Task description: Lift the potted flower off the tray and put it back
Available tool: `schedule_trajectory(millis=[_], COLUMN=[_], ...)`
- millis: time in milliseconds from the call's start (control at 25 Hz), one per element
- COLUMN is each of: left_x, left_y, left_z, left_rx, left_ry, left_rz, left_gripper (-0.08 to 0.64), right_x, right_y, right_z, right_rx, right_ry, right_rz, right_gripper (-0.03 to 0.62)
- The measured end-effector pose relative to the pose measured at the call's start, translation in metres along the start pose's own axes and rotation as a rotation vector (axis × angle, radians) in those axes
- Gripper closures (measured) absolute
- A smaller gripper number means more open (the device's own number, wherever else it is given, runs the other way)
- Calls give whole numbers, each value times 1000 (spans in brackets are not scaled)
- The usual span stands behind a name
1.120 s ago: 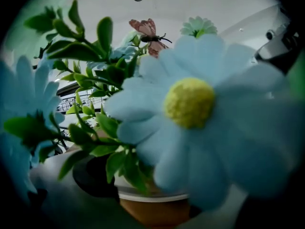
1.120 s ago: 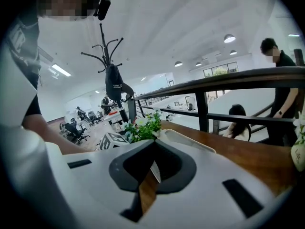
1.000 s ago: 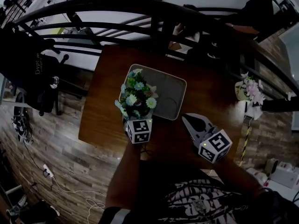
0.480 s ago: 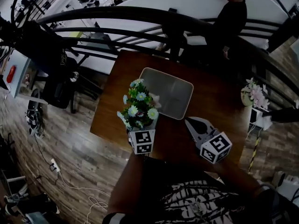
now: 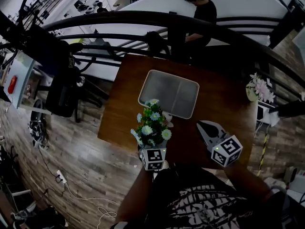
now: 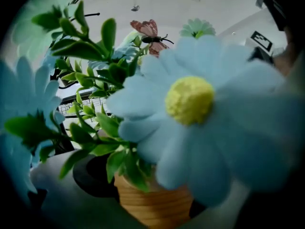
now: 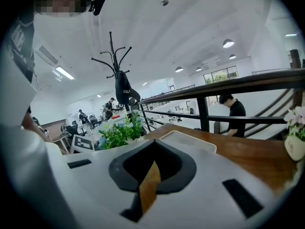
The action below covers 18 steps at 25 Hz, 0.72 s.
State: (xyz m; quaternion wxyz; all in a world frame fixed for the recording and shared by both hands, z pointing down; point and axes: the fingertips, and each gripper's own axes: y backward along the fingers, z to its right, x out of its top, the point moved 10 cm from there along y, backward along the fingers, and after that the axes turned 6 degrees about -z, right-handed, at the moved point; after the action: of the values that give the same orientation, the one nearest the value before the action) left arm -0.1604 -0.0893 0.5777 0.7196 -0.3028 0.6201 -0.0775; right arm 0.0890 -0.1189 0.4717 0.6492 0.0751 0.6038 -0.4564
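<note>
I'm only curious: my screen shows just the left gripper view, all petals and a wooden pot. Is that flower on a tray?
Observer: No. The head view shows the tray empty, with the flower on the person's side of it.
Visitor: And the other tool?
Observer: The right tool holds nothing; it is near the table's front edge, right of the tray.
Visitor: Anyone else about?
Observer: A person in black, beyond the railing.

One wooden table (image 5: 224,104) and one grey tray (image 5: 169,93). Two grippers: the left gripper (image 5: 152,149) and the right gripper (image 5: 206,124). Two flower arrangements, the potted flower (image 5: 151,129) and a second flower pot (image 5: 259,90), and one person (image 5: 200,8).
</note>
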Motion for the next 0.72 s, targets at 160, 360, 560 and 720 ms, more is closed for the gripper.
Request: schedule_trajectory(millis=[160, 360, 560, 720], left_x=[-26, -59, -85, -96], left_y=[5, 7, -3, -11], left_z=[8, 14, 9, 13], left_rx=[-58, -100, -100, -106], left_ry=[-24, -43, -12, -6], left_rz=[-14, -49, -82, -104], left_gripper=[87, 87, 87, 87], right_x=[-13, -31, -43, -51], right_y=[3, 11, 20, 35], right_z=[-21, -55, -70, -67], right_rx=[-24, -28, -55, -90], right_ry=[-8, -6, 5, 3], right_rz=[-4, -32, -51, -49], right_gripper=[595, 595, 595, 595])
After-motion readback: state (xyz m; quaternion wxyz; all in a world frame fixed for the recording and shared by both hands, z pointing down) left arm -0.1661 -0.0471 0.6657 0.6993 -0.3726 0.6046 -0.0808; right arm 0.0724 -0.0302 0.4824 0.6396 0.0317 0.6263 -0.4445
